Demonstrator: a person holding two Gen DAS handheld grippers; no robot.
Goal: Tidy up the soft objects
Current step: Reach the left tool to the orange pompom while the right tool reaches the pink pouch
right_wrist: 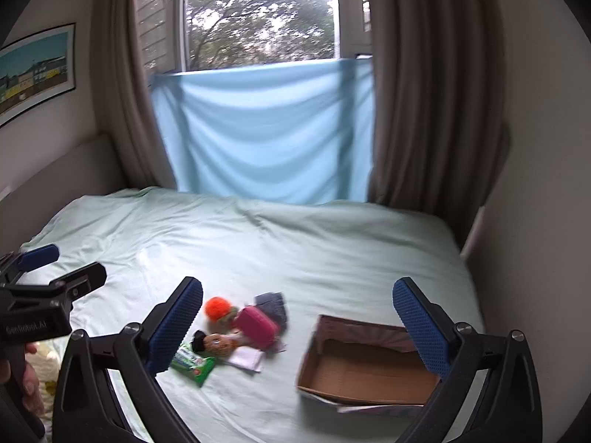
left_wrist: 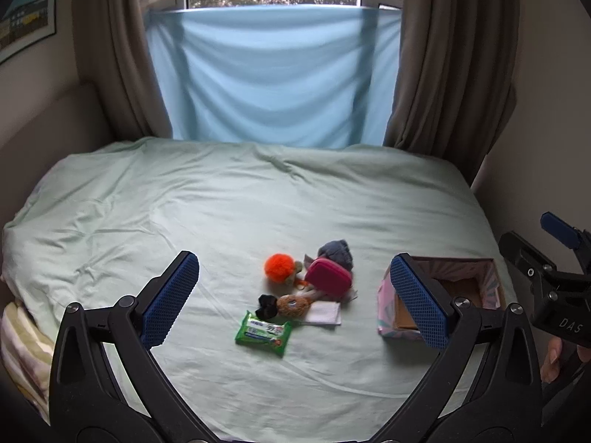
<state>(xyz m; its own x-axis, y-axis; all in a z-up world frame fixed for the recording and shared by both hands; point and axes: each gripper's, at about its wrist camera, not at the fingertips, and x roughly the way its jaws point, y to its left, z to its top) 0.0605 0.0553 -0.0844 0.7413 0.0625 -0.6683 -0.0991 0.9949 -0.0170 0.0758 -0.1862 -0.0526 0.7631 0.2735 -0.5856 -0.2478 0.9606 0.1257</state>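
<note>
on the bed (left_wrist: 184,203) — a small soft-toy pile (left_wrist: 303,288), fuzzy orange ball (left_wrist: 279,267) — both grippers' jaws spread.

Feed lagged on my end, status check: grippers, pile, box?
Left gripper and right gripper open, empty, above bed. Soft-object pile untouched; box open, empty, right of it. Path clear.

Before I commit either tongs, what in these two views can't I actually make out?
- Box floor: left wrist view, near wall and the left tongs' right finger hide most of it.
- Box's near right corner: right wrist view, behind a finger of the right tongs.
- Green packet print: blurred, too small.
- Plush toy: partly under the pink pouch; shape unclear.
</note>
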